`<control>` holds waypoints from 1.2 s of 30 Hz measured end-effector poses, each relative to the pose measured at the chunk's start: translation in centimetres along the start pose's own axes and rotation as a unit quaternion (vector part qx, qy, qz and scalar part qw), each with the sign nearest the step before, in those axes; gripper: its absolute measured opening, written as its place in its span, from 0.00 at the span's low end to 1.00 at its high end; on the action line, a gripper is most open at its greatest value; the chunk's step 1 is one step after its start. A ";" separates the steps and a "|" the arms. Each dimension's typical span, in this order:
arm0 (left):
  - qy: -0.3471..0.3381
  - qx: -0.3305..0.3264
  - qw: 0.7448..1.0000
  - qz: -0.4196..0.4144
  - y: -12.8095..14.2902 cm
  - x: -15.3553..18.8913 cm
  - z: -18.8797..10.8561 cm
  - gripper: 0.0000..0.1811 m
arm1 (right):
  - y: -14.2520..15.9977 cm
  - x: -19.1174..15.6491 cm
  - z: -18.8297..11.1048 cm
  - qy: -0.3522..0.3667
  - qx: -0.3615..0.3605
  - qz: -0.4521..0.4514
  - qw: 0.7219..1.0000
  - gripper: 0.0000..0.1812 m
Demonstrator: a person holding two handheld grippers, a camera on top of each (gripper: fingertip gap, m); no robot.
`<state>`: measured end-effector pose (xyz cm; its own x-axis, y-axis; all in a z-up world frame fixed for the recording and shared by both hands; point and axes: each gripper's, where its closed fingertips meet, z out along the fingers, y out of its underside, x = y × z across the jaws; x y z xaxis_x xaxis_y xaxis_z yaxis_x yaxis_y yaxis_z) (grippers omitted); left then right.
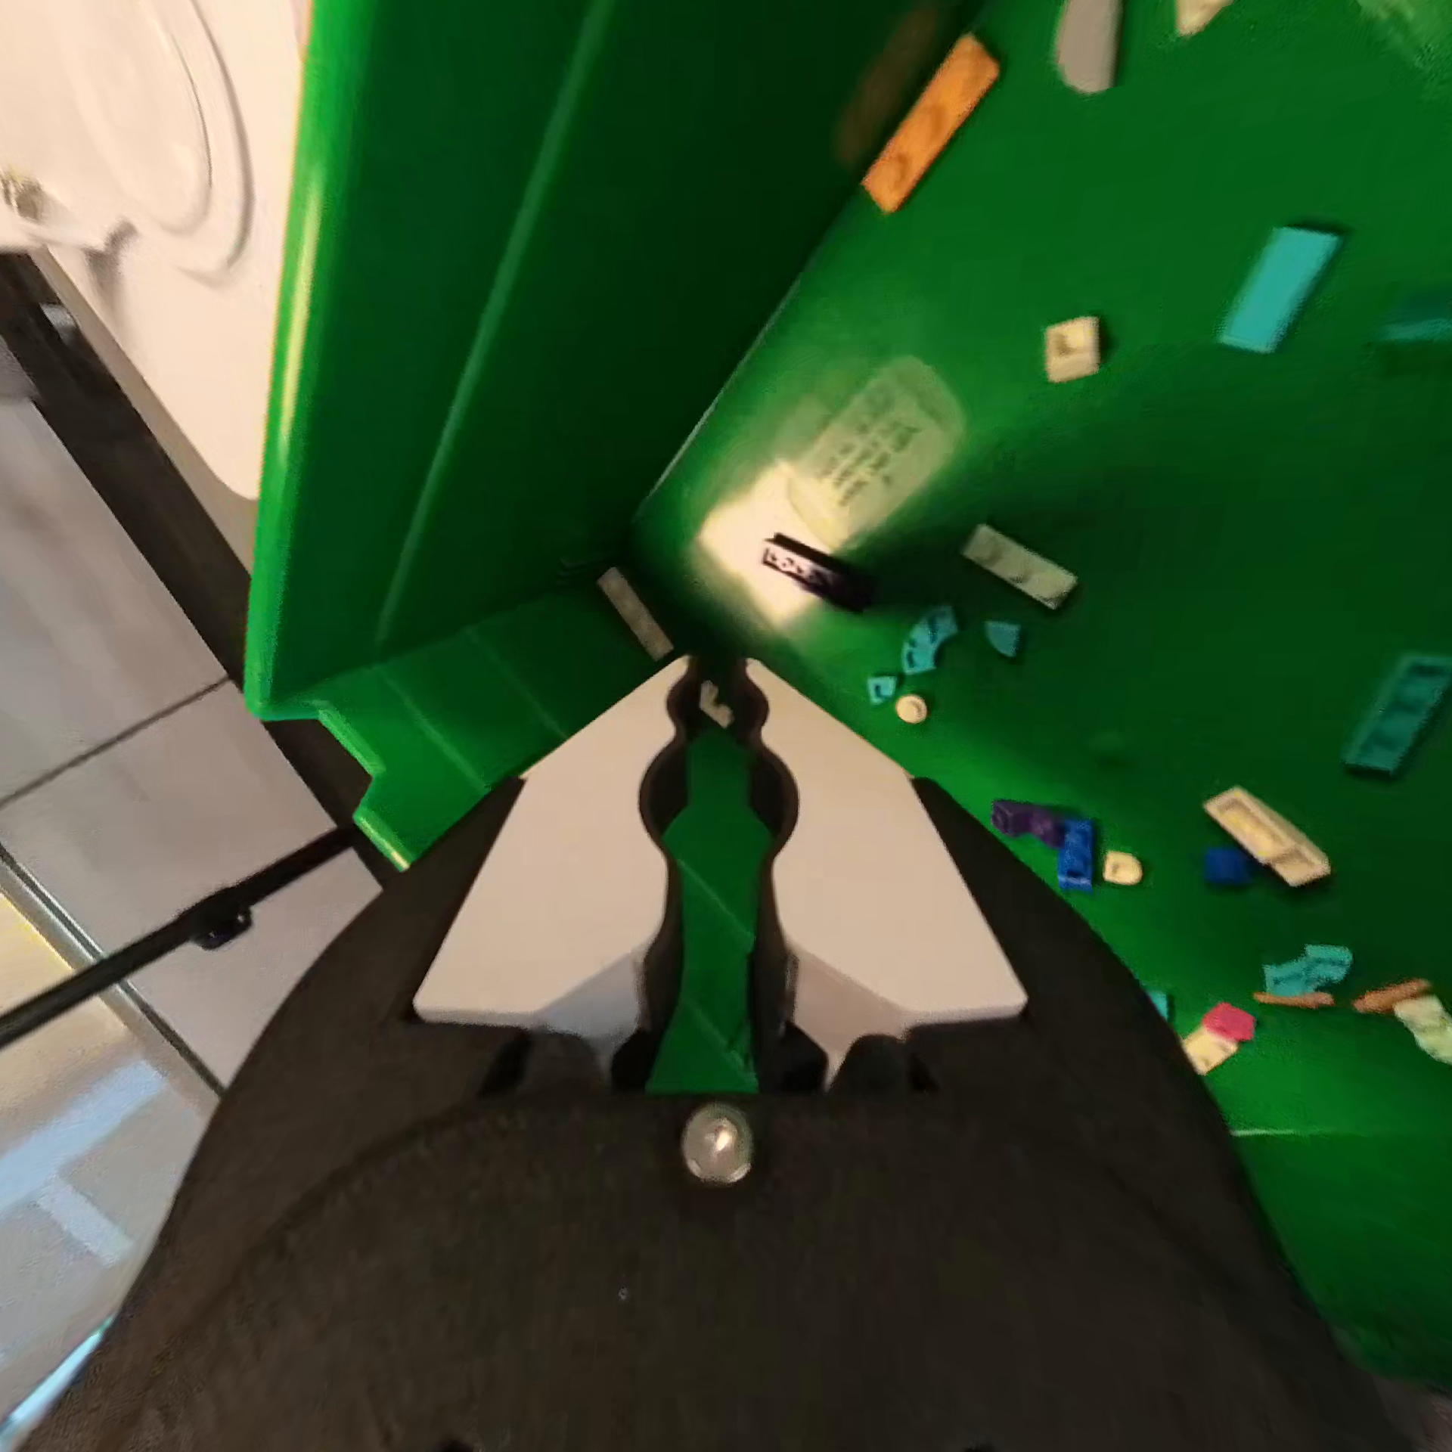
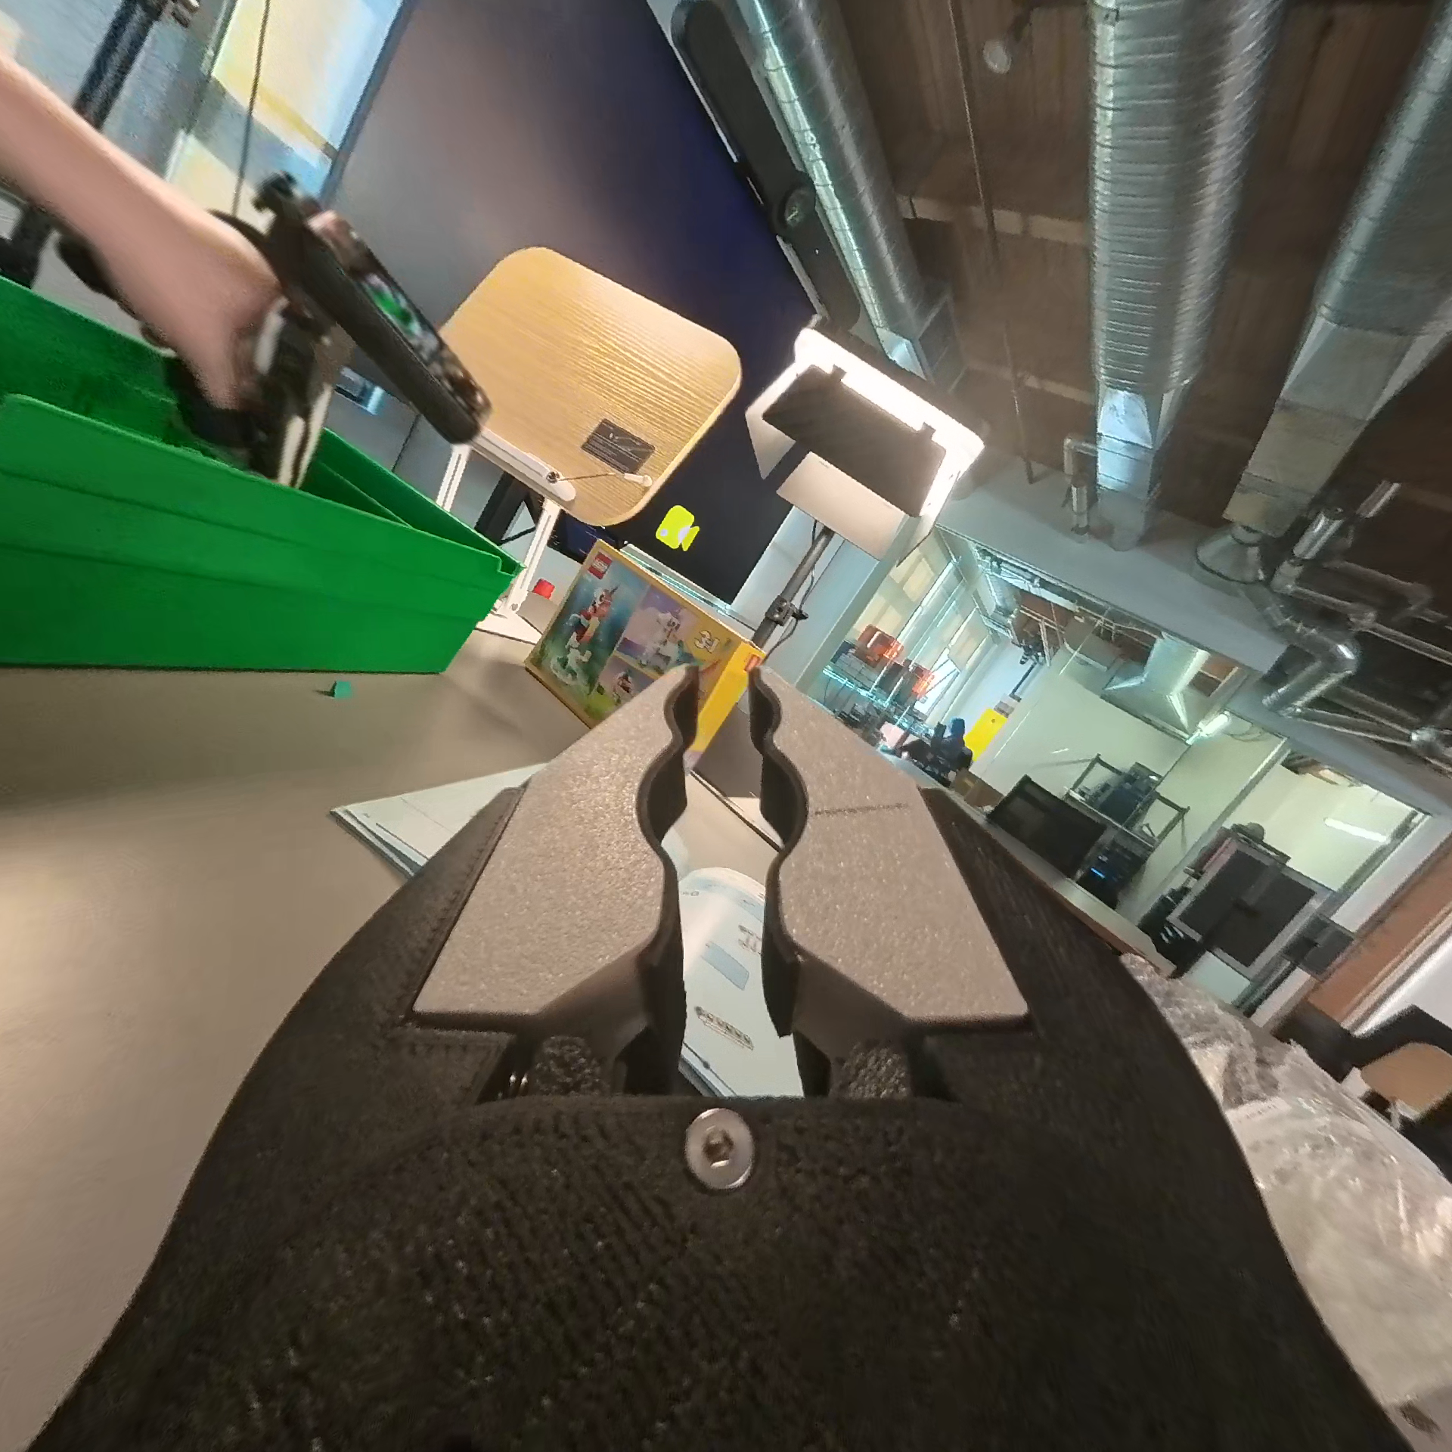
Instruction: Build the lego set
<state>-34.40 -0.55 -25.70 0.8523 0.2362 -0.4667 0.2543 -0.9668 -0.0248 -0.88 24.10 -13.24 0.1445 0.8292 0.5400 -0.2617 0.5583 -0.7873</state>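
Observation:
In the left wrist view a green tray (image 1: 503, 408) holds several loose Lego pieces: an orange tile (image 1: 931, 122), a teal tile (image 1: 1281, 287), a black plate (image 1: 817, 572), and white, blue and purple bits. My left gripper (image 1: 715, 691) is at the tray's corner, jaws nearly together on a small white piece (image 1: 715, 705). A white plate (image 1: 635, 625) lies just beyond the tips. The view is blurred. My right gripper (image 2: 723, 674) hovers low over the table with the jaws a little apart and nothing between them. The left gripper (image 2: 291, 424) also shows there, inside the tray (image 2: 236, 597).
A Lego box (image 2: 628, 636) stands on the grey table (image 2: 157, 825) beyond my right gripper. An instruction booklet (image 2: 723, 943) lies under the right fingers. A small green piece (image 2: 339, 690) lies by the tray. Clear plastic bags (image 2: 1336, 1178) lie at the right. About 45 cm separates my left fingertips from my right.

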 end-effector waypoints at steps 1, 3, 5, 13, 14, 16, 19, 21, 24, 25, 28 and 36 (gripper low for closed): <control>0.001 -0.007 1.000 -0.011 -0.1 -0.3 0.4 0.05 | -0.1 -0.1 0.0 -0.002 0.002 -0.003 1.000 0.06; 0.000 -0.013 1.000 -0.028 -0.2 -0.8 0.9 0.05 | -0.3 -0.4 0.0 -0.006 0.006 -0.009 1.000 0.06; -0.004 -0.015 0.999 -0.032 -0.3 -1.3 1.3 0.05 | -0.6 -0.5 -0.1 -0.007 0.009 -0.015 1.000 0.06; -0.004 -0.020 0.998 -0.053 0.8 -2.6 1.9 0.06 | -1.0 -0.6 -0.1 -0.008 0.015 -0.020 1.000 0.06; 0.000 -0.013 0.998 -0.061 0.7 -2.6 1.9 0.06 | -0.9 -0.6 -0.1 -0.009 0.014 -0.020 1.000 0.06; 0.005 0.002 0.997 -0.081 0.5 -2.8 1.7 0.06 | -0.9 -0.8 -0.1 -0.012 0.014 -0.019 1.000 0.06; 0.000 0.008 0.996 -0.090 0.4 -3.1 1.8 0.03 | -1.0 -1.1 0.0 -0.017 0.015 -0.022 1.000 0.06; -0.018 -0.002 0.997 -0.069 0.5 -3.4 1.9 0.02 | -0.9 -1.3 0.0 -0.020 0.014 -0.023 0.999 0.06; -0.070 -0.039 0.997 0.003 1.1 -4.2 1.9 0.00 | -0.8 -1.3 0.0 -0.021 0.012 -0.022 0.999 0.06; -0.087 -0.054 0.994 0.030 1.3 -4.3 2.0 0.00 | -0.8 -1.3 0.0 -0.021 0.012 -0.022 0.999 0.06; -0.104 -0.097 0.988 0.067 1.9 -4.3 2.4 0.00 | -0.9 -1.2 0.0 -0.019 0.014 -0.021 0.999 0.06; -0.097 -0.127 0.985 0.058 2.4 -4.0 3.3 0.00 | -0.8 -1.2 0.0 -0.020 0.013 -0.022 0.999 0.06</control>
<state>-38.72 -4.17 -26.79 0.7858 0.0785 -0.6135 0.2876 -0.9245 0.2502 -0.81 22.61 -13.26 0.1178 0.8013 0.5866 -0.2807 0.5935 -0.7543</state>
